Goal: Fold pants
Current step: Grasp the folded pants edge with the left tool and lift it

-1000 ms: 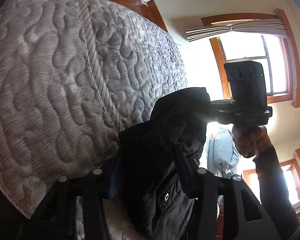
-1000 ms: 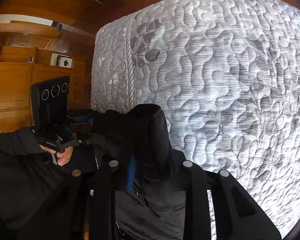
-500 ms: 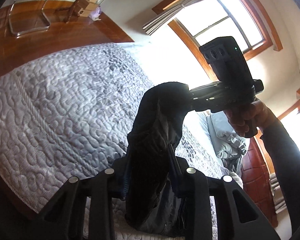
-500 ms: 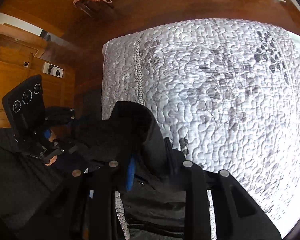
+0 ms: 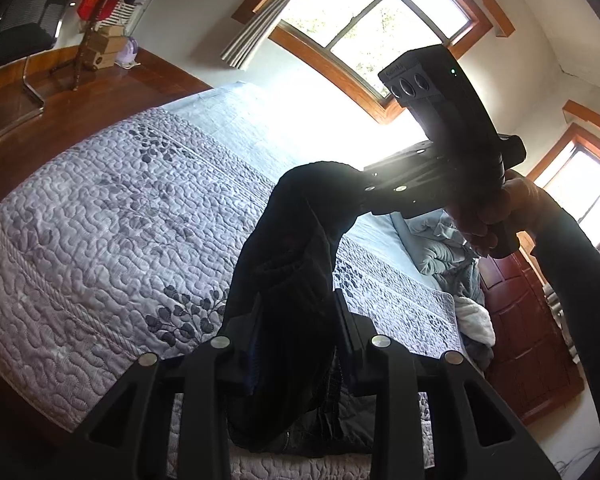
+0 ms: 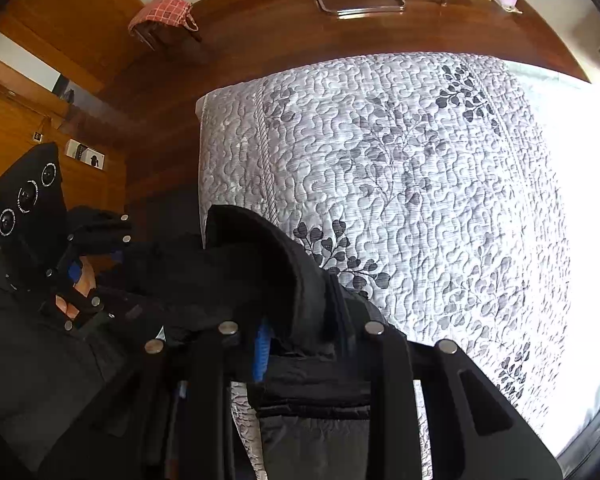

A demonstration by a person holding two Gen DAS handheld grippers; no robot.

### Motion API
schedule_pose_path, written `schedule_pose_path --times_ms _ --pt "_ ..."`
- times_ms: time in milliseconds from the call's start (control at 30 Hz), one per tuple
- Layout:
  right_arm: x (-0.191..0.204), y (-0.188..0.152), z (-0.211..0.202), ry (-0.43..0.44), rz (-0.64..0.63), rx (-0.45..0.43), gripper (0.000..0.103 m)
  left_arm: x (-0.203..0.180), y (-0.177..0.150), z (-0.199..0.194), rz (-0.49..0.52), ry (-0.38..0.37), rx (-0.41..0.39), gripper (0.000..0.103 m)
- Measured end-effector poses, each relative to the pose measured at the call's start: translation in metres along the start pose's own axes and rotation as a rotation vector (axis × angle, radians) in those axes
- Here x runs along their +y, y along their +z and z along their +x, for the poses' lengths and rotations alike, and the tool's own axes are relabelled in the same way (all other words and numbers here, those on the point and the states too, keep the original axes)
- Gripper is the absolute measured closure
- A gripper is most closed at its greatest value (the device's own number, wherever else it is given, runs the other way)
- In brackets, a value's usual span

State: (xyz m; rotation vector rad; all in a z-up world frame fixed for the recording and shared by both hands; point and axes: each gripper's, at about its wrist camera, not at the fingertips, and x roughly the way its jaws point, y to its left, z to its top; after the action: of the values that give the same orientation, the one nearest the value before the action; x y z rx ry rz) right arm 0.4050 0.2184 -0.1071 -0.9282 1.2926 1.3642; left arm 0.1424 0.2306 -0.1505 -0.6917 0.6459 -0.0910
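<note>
Above a quilted grey bedspread (image 5: 100, 240), left gripper (image 5: 296, 332) and right gripper (image 6: 300, 320) each pinch black pants (image 5: 284, 264) between nearly closed fingers; no legible writing.

I see black pants (image 5: 284, 276), plain, with no print. My left gripper (image 5: 296, 340) is black, with silver screw heads and a blue strip on one finger; my right gripper (image 6: 300, 332) is black too, with a bright blue pad. The quilt (image 6: 400, 184) is pale grey-lilac, stitched in a meandering pattern, with dark grey leaf sprigs and a rope-like border. The floor (image 6: 260, 28) is glossy reddish-brown wood. A cloth (image 6: 162, 14) is red-and-white check. The window frame (image 5: 340, 72) is orange-brown wood.
</note>
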Motion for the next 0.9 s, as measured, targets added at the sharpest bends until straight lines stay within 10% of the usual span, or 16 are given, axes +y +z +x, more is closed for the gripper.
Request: schedule_pose_path --times_ms 900 --pt "0.034 -0.115 -0.074 -0.184 0.068 -0.110 0.083 -0.124 -0.025 0.001 0.252 -0.031 0.080 0.072"
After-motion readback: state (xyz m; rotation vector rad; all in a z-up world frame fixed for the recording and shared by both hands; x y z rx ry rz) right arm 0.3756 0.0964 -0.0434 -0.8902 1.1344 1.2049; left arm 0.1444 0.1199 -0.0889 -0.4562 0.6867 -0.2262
